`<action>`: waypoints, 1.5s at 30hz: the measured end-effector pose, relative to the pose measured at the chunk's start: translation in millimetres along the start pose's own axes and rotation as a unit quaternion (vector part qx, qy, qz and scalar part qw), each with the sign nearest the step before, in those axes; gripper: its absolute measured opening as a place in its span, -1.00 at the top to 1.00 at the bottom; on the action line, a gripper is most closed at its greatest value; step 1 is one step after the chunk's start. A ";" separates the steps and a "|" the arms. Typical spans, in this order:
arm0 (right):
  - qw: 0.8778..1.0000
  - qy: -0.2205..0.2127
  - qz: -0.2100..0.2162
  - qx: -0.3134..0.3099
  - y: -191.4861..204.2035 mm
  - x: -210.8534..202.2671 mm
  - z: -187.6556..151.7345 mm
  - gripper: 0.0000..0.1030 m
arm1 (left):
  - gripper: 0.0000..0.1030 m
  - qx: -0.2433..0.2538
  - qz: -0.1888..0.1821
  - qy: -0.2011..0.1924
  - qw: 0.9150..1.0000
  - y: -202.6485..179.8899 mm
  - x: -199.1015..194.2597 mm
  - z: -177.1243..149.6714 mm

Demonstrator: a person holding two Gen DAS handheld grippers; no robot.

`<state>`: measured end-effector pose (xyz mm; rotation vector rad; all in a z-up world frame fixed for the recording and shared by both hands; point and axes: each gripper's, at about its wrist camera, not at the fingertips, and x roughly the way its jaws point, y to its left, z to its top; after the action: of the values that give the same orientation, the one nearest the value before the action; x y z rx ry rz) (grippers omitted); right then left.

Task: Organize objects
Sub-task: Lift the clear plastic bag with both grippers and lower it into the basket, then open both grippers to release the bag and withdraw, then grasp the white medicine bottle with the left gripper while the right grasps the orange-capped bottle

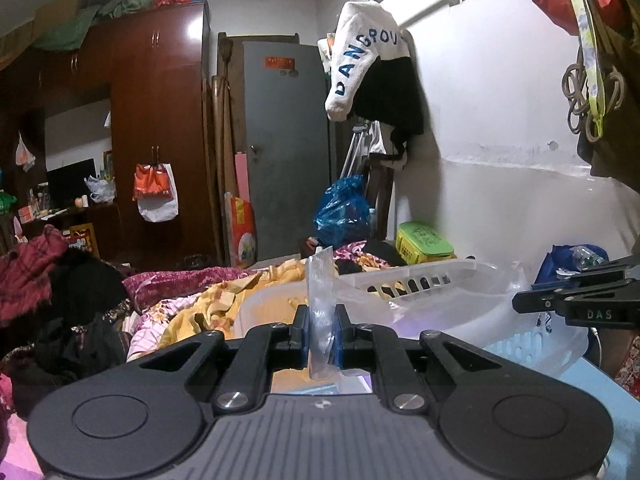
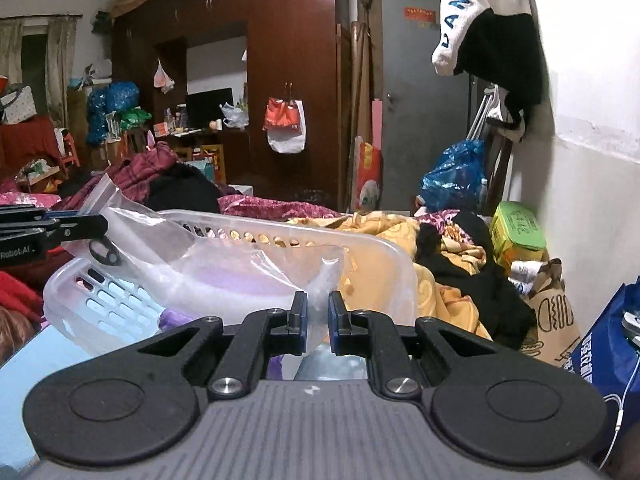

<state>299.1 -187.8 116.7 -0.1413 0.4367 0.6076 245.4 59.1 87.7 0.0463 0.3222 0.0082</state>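
A clear plastic bag (image 2: 208, 256) is stretched between both grippers over a white slotted plastic basket (image 2: 120, 304). My left gripper (image 1: 320, 330) is shut on one edge of the bag (image 1: 320, 296), which stands up between its blue pads. My right gripper (image 2: 318, 316) is shut on the bag's other edge (image 2: 326, 280). In the left wrist view the right gripper (image 1: 576, 304) shows at the right edge, and the basket (image 1: 420, 280) lies just ahead. In the right wrist view the left gripper (image 2: 52, 228) shows at the left edge, holding the bag's top strip.
The basket rests on a bed covered with yellow and pink bedding (image 2: 400, 240) and dark clothes (image 2: 492, 292). A green box (image 2: 516, 232) and a paper bag (image 2: 552, 316) sit by the white wall. A blue bag (image 2: 608, 344) is at the right. Wardrobe and grey door stand behind.
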 end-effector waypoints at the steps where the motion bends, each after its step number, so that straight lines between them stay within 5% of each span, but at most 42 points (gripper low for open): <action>1: 1.000 0.003 0.001 0.000 -0.8 0.8 1.0 0.76 | 0.72 0.001 0.001 0.002 1.000 0.2 1.5 -0.1; 5: 1.000 0.021 -0.012 -0.007 -0.2 4.3 1.0 0.61 | 0.51 0.032 0.032 -0.014 0.999 -10.4 0.2 -3.6; 7: 1.000 0.004 -0.024 0.003 -3.4 -1.0 0.0 0.28 | -0.16 0.032 0.045 -0.034 0.998 -12.2 -4.4 -5.1; 9: 0.999 -0.015 -0.029 0.014 -8.1 -8.7 -0.3 -0.43 | -0.43 0.024 0.045 -0.051 0.997 -9.8 -14.0 -5.4; 15: 0.996 -0.085 -0.014 0.038 -19.0 -56.7 -22.0 -1.00 | -0.58 0.024 0.024 -0.071 0.997 -14.2 -58.8 -32.4; 24: 0.989 -0.112 0.015 0.098 -45.8 -109.0 -118.5 -1.00 | -0.60 -0.007 -0.003 -0.054 0.998 -20.1 -107.2 -104.4; 35: 0.993 -0.059 0.015 0.097 -34.9 -87.7 -126.9 -0.98 | -0.60 -0.007 -0.036 0.024 0.999 -27.6 -81.3 -129.2; 45: 0.996 -0.027 0.017 0.089 -27.1 -75.3 -135.4 -0.41 | -0.60 0.012 -0.057 0.048 0.997 -48.6 -73.7 -134.4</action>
<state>211.5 -283.6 27.8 0.0515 0.4393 0.6011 132.9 15.4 -18.7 0.0504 0.4199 -0.1068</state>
